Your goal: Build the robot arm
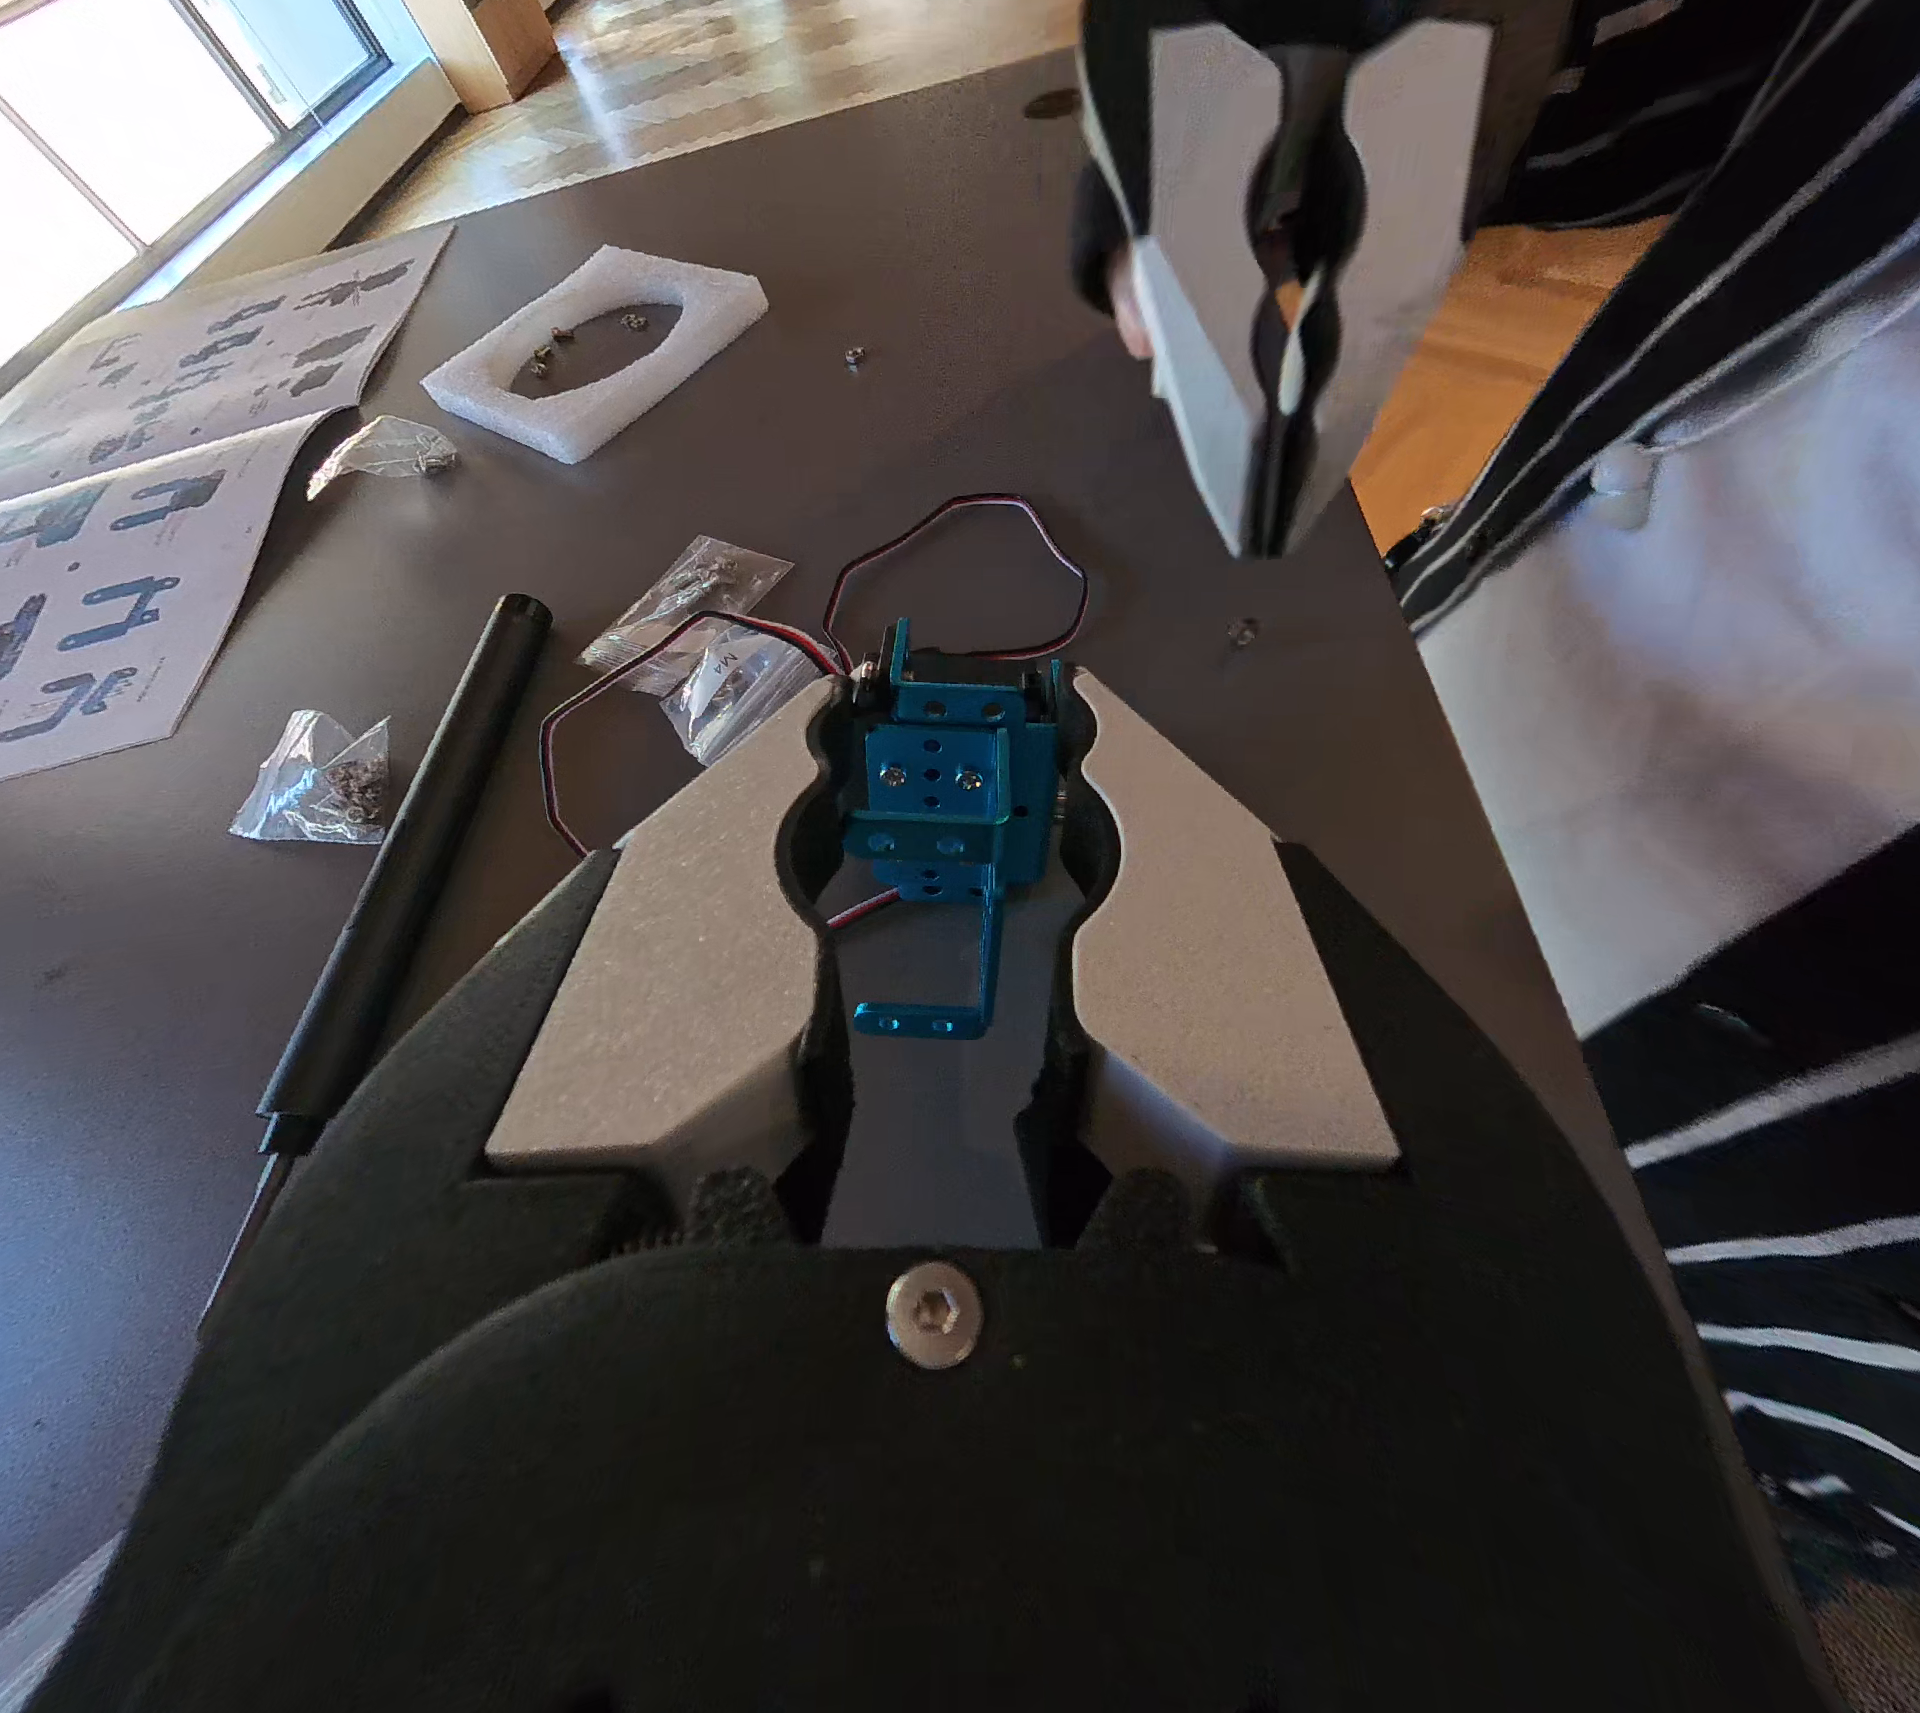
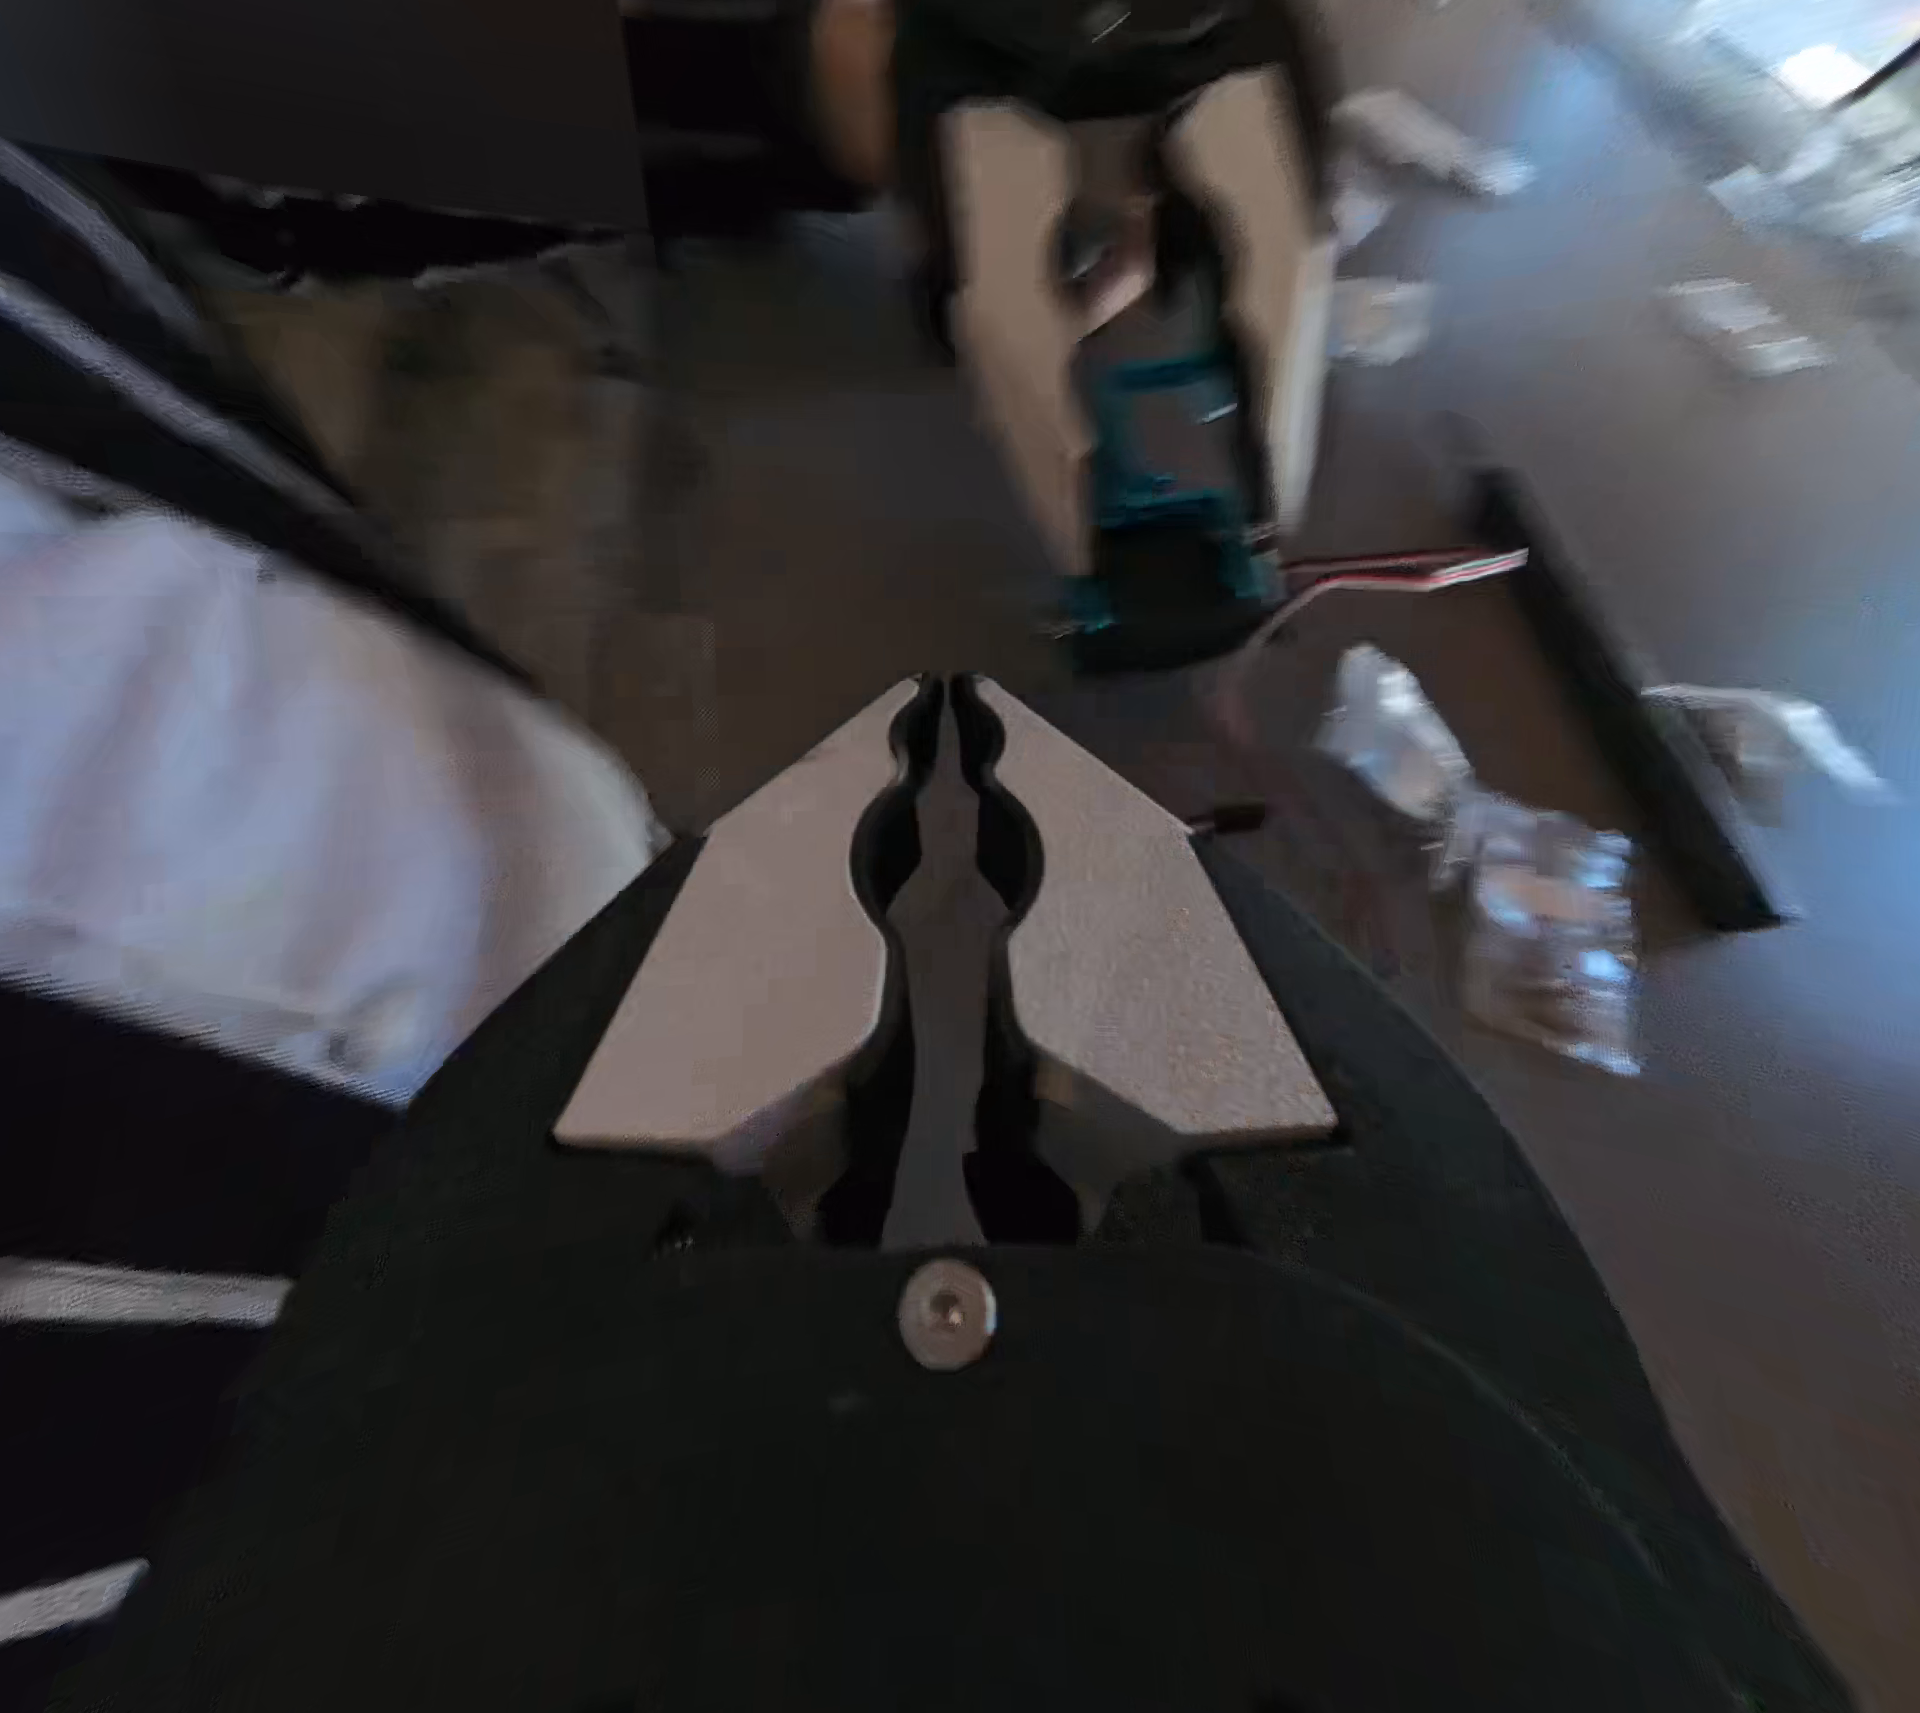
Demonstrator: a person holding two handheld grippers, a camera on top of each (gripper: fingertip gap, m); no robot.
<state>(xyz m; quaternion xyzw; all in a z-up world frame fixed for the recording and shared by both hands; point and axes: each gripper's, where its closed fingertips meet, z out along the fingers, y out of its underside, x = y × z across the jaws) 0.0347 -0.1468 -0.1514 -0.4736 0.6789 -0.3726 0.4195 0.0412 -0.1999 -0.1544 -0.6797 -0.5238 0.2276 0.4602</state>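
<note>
My left gripper [image 1: 956,697] is shut on a blue metal bracket assembly [image 1: 935,780] with a black servo and red, black and white wires [image 1: 956,520]. It holds the assembly just over the dark table [image 1: 935,209]. My right gripper [image 2: 940,681] is shut, with nothing visible between its fingers. It hovers in the air above and to the right of the assembly, tips pointing down, and also shows in the left wrist view [image 1: 1262,541]. The blurred right wrist view shows the left gripper [image 2: 1174,541] around the blue assembly [image 2: 1153,437].
On the table's left lie an open instruction booklet [image 1: 156,520], a white foam frame [image 1: 592,354] with small screws, clear bags of hardware [image 1: 312,780] [image 1: 717,645] and a black rod [image 1: 416,853]. A loose nut [image 1: 1242,629] lies near the right edge. A person in striped clothing [image 1: 1714,520] stands there. Some 6 cm of space lies between my two pairs of fingers.
</note>
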